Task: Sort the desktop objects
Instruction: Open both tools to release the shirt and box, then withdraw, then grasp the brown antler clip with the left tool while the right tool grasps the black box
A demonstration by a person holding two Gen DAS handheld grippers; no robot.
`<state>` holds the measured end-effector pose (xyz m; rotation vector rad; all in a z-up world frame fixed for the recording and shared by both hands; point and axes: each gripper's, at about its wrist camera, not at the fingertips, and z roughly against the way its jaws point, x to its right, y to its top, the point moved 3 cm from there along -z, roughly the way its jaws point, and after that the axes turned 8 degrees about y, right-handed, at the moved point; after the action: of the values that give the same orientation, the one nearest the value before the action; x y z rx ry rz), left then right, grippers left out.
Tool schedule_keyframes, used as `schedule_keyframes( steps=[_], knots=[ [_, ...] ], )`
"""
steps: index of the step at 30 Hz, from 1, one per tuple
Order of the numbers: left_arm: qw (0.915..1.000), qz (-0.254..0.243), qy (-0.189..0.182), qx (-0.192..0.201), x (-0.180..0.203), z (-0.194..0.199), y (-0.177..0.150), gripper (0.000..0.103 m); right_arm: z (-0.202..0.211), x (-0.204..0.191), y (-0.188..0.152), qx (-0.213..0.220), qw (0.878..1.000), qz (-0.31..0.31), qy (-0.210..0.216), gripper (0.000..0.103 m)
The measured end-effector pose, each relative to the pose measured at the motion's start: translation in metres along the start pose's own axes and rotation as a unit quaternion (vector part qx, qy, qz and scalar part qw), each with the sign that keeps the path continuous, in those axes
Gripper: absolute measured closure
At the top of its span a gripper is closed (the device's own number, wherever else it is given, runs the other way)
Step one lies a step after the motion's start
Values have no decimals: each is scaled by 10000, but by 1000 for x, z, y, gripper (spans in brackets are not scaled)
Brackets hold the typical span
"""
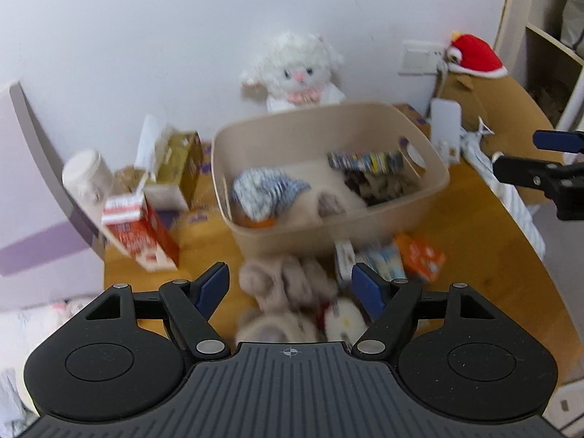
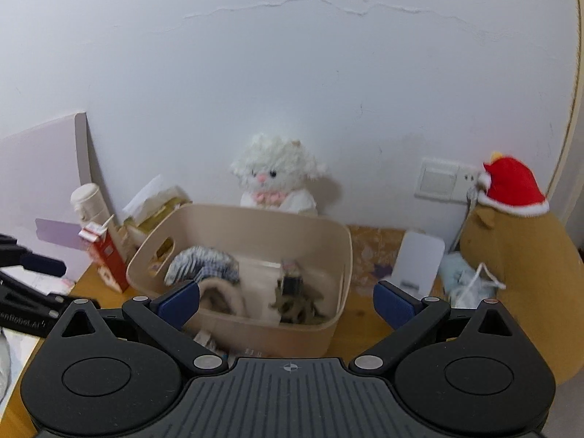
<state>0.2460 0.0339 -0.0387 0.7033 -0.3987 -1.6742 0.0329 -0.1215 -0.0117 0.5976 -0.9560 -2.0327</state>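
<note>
The wooden surface [image 1: 485, 255] is crowded at the back and freer at the front right, where bare wood runs to its curved edge. A beige bin [image 1: 328, 226] sits mid-surface, its far rim close to a white plush lamb [image 1: 295, 69] that leans on the wall; inside lie a striped blue-and-white cloth [image 1: 266, 189], a dark patterned bundle [image 1: 379, 179] and other pieces too blurred to name. Left of the bin, a red-and-white carton [image 1: 138, 233], a gold box [image 1: 182, 171] and a white bottle [image 1: 87, 175] stand packed near the surface's left edge, leaving a narrow lane between carton and bin wall. In front of the bin, a beige plush toy [image 1: 284, 284], an orange packet [image 1: 423, 255] and a pale blue packet [image 1: 383, 262] lie loose, close together, near the bin's front wall. The left hand-held gripper [image 1: 288, 288] hangs above that plush with its jaws spread wide and nothing in them. The right hand-held gripper [image 2: 288, 303] is also wide open and empty, hovering in front of the bin's near rim; in the left view it shows over the right edge. To the right, a white stand [image 2: 419, 259] and a large brown plush with a red hat [image 2: 518, 255] close off the back corner.
</note>
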Motion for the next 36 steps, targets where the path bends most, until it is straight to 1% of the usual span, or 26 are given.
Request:
schedule_keyframes(
  steps=[4, 8, 11, 13, 21, 23, 26, 32, 36],
  knots=[
    [9996, 5, -138, -231, 2, 5, -26, 28, 10, -2, -20, -164, 9998, -119, 28, 0],
    [9990, -70, -247, -355, -1, 3, -45, 28, 14, -6, -43, -409, 9990, -197, 39, 0],
    [9977, -98, -373, -550, -6, -3, -58, 28, 14, -10, -61, -487, 9987, -152, -57, 0],
    [9973, -163, -361, -623, -8, -5, -66, 28, 13, -14, -72, -582, 9982, -100, -107, 0],
    [9946, -327, -382, -912, -8, -19, -102, 28, 5, -31, -113, -979, 9952, -43, -74, 0],
    [9940, -409, -381, -943, -5, -24, -110, 28, 1, -37, -123, -1082, 9941, -84, -32, 0],
    [9918, -527, -390, -1094, -3, -33, -122, 28, -5, -47, -138, -1224, 9924, -109, 38, 0],
    [9908, -462, -398, -1210, -5, -48, -139, 28, -20, -68, -168, -1516, 9882, -43, 218, 0],
    [9912, -259, -306, -1261, -9, -66, -150, 28, -32, -79, -181, -1657, 9856, 6, 340, 0]
  ],
)
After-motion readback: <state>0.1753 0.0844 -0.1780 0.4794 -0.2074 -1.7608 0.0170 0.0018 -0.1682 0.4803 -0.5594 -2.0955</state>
